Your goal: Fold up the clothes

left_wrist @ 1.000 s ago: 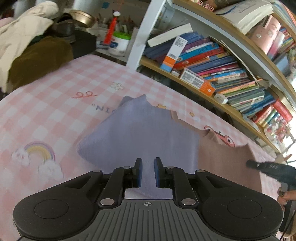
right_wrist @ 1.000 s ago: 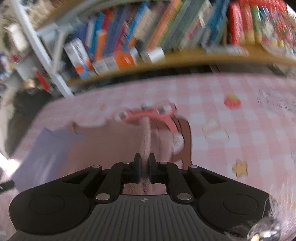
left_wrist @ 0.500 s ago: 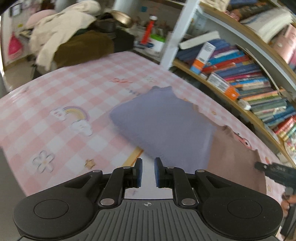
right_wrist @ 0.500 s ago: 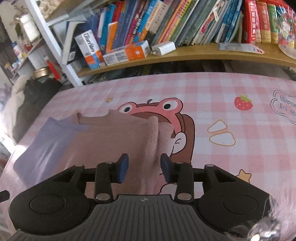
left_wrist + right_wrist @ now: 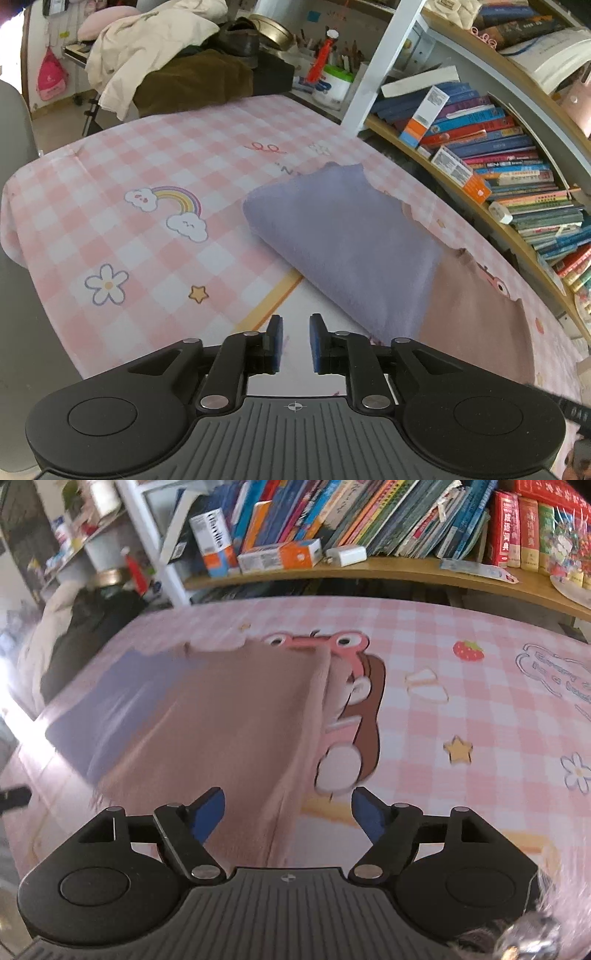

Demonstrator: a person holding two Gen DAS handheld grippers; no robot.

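A folded garment lies flat on the pink checked tablecloth (image 5: 155, 155). Its lilac part (image 5: 343, 243) is nearer my left side and its dusty pink part (image 5: 476, 314) nearer my right. My left gripper (image 5: 296, 343) hovers short of the lilac edge, its jaws a narrow gap apart with nothing between them. In the right wrist view the pink part (image 5: 229, 731) and the lilac part (image 5: 122, 701) spread ahead. My right gripper (image 5: 288, 812) is wide open just above the pink part's near right edge, holding nothing.
A bookshelf (image 5: 369, 568) packed with books runs along the table's far side. A heap of clothes (image 5: 159, 48) sits beyond the far left corner. The tablecloth's frog print (image 5: 354, 686) lies just right of the garment. The table edge drops off at the left (image 5: 22, 258).
My right gripper opened and let go of the pink fold, which now lies flat. My left gripper drew back from over the lilac part toward the table's near side.
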